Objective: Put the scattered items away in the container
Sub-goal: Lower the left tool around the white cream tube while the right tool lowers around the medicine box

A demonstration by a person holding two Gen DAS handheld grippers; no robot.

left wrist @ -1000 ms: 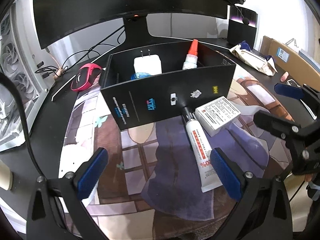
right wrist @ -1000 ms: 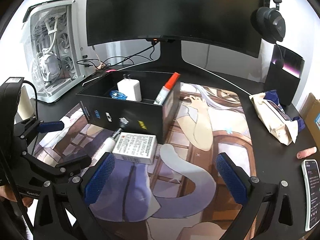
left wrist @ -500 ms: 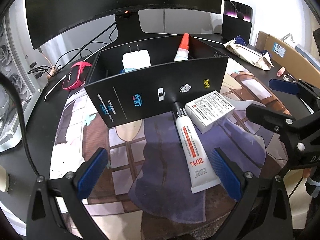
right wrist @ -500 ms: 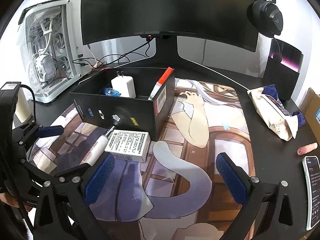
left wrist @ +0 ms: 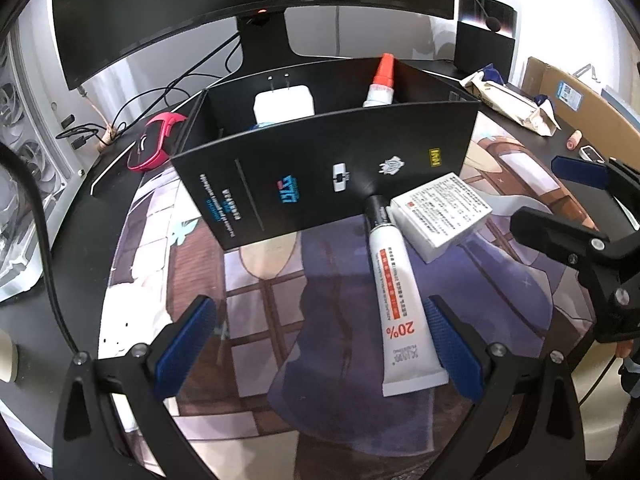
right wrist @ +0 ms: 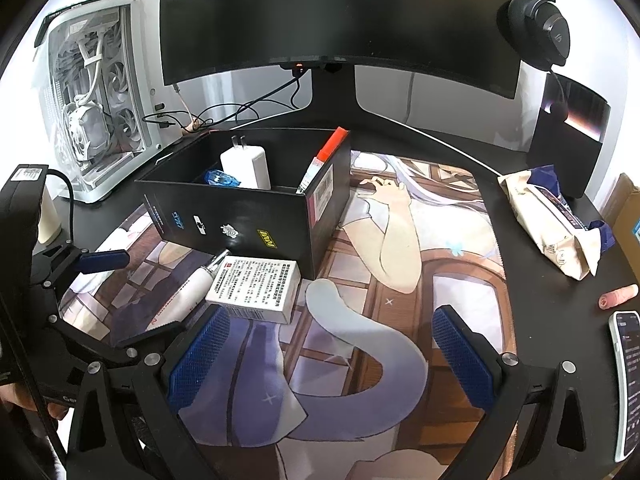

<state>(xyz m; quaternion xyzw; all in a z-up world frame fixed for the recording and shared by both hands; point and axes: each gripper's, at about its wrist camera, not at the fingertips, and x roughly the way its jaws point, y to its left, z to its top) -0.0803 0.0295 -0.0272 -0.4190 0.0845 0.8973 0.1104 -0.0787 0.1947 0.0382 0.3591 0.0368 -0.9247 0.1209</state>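
A black open box point(left wrist: 328, 168) point(right wrist: 256, 216) stands on the printed desk mat. It holds a white charger point(left wrist: 283, 104) point(right wrist: 245, 166), a glue bottle with an orange cap point(left wrist: 380, 80) point(right wrist: 322, 160) and a blue item point(right wrist: 220, 178). A white tube point(left wrist: 398, 304) point(right wrist: 188, 292) and a white carton point(left wrist: 442, 216) point(right wrist: 256, 284) lie on the mat against the box's near wall. My left gripper point(left wrist: 320, 344) is open, low over the mat, the tube by its right finger. My right gripper point(right wrist: 328, 356) is open and empty, right of the carton.
A curved monitor point(right wrist: 340, 16) stands behind the box. A red mouse point(left wrist: 154, 142) lies left of it. A white PC case point(right wrist: 96, 92) is at far left. A snack bag point(right wrist: 556, 220), a phone point(right wrist: 630, 380), a cork-like piece point(right wrist: 618, 296) and headphones point(right wrist: 538, 28) are on the right.
Both grippers have pulled back and shifted a little; the tube now sits nearer the left gripper's right finger. No item has moved. Both grippers stay open.
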